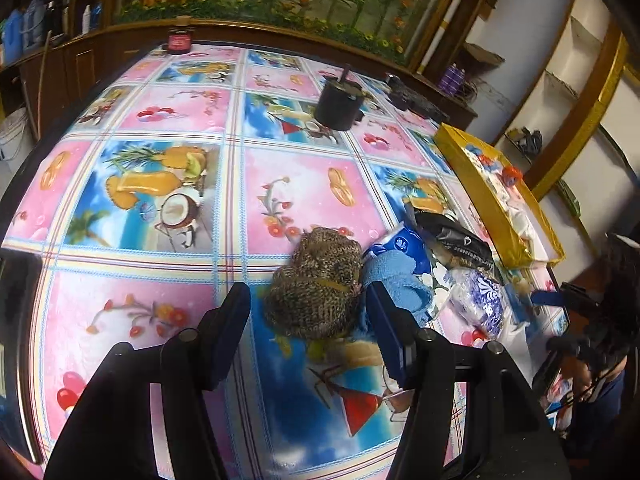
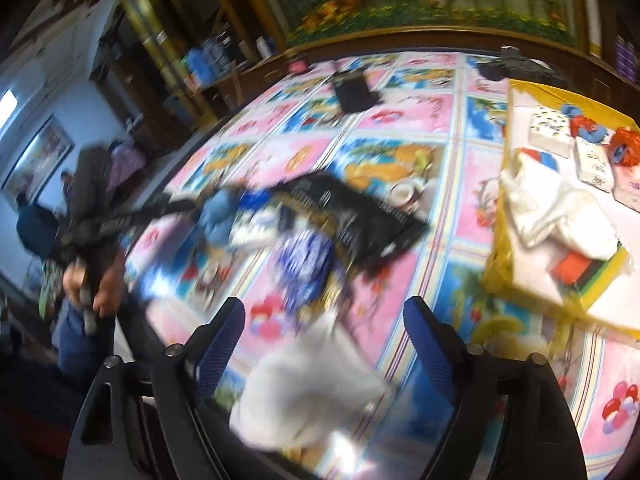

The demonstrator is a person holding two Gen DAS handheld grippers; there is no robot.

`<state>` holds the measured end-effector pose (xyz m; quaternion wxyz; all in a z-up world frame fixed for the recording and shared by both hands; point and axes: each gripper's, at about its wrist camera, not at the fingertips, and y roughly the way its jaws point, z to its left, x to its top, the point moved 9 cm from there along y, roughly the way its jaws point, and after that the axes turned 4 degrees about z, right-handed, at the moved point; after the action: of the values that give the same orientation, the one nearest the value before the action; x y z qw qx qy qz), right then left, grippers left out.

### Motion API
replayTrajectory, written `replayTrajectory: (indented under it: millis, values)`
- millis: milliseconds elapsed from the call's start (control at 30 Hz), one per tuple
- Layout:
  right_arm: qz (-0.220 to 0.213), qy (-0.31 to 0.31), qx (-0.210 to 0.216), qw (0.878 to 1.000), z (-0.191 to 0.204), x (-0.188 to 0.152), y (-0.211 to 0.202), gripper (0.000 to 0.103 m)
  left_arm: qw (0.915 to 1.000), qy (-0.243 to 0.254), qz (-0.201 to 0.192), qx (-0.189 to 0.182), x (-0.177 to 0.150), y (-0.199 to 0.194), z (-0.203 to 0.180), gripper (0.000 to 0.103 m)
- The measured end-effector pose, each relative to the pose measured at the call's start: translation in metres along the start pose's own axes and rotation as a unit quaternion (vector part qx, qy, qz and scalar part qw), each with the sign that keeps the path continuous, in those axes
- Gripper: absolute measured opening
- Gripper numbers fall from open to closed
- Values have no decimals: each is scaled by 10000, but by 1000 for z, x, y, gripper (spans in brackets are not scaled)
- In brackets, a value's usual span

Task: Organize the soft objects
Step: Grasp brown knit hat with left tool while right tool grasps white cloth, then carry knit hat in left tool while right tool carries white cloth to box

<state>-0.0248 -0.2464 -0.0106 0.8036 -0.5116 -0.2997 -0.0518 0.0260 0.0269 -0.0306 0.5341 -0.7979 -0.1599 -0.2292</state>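
A speckled brown knit bundle (image 1: 316,284) lies on the patterned tablecloth (image 1: 160,184), just ahead of the left gripper (image 1: 308,300), whose jaws stand apart with the bundle in the gap between the fingertips; the pads do not press it. Touching the bundle's right side is a blue towel (image 1: 400,280), its edge against the gripper's right finger. Beyond it sits a heap of packets: a blue-and-white pack (image 1: 404,244), a black pouch (image 1: 456,244) and a blue-patterned bag (image 1: 480,300). In the blurred right wrist view the right gripper (image 2: 324,316) hangs with jaws wide, above a white cloth (image 2: 308,392) that lies loose between the fingers, ungripped. A yellow tray (image 2: 500,264) at the table's right edge holds white cloths, small boxes and red-and-blue bits. A dark cup (image 1: 338,106) stands well apart, farther up the table. A person's hand (image 2: 92,284) grips the left tool's handle.
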Motion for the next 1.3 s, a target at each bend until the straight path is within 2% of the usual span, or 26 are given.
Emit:
replayTrajectory:
  millis: [100, 233, 333, 433, 467, 500, 567, 600, 667, 767, 833, 1000, 1300]
  values:
    - [349, -558, 32, 9978, 17, -24, -6, 85, 9999, -17, 103, 26, 3, 9, 3, 59]
    - [716, -1169, -236, 9903, 30, -46, -4, 85, 9997, -91, 206, 59, 9, 21, 6, 59]
    - [806, -1257, -293, 9884, 31, -51, -4, 84, 9990, -229, 365, -91, 10, 32, 6, 59]
    - [863, -1224, -289, 9883, 28, -50, -1, 82, 9994, -188, 270, 87, 13, 34, 7, 59]
    - [867, -1231, -273, 9882, 29, -51, 2, 81, 9995, -154, 236, 103, 13, 34, 6, 55]
    - [860, -1269, -255, 9879, 32, -52, 5, 78, 9996, -126, 220, 80, 12, 33, 4, 46]
    - [895, -1400, -243, 9858, 40, -56, 11, 54, 9995, -72, 161, 245, 11, 31, 4, 46]
    - [952, -1495, -250, 9839, 45, -58, 14, 50, 9993, -40, 112, 361, 11, 29, 4, 46]
    - [1047, -1725, -334, 9789, 50, -62, 23, 21, 9991, -38, 63, 429, 10, 25, 7, 45]
    - [1095, -1848, -350, 9760, 60, -61, 27, 20, 9990, -125, -36, 423, 8, 15, 13, 45]
    - [954, -1952, -435, 9751, 64, -56, 23, 20, 9989, -190, -142, 395, 9, 6, 17, 45]
    - [483, -1691, -271, 9840, 63, -37, 4, 20, 9987, -303, -342, 225, 17, -11, 14, 45]
    - [-410, -696, -347, 9961, 15, -18, -44, 20, 9990, 45, -433, -64, 30, -20, -33, 45]
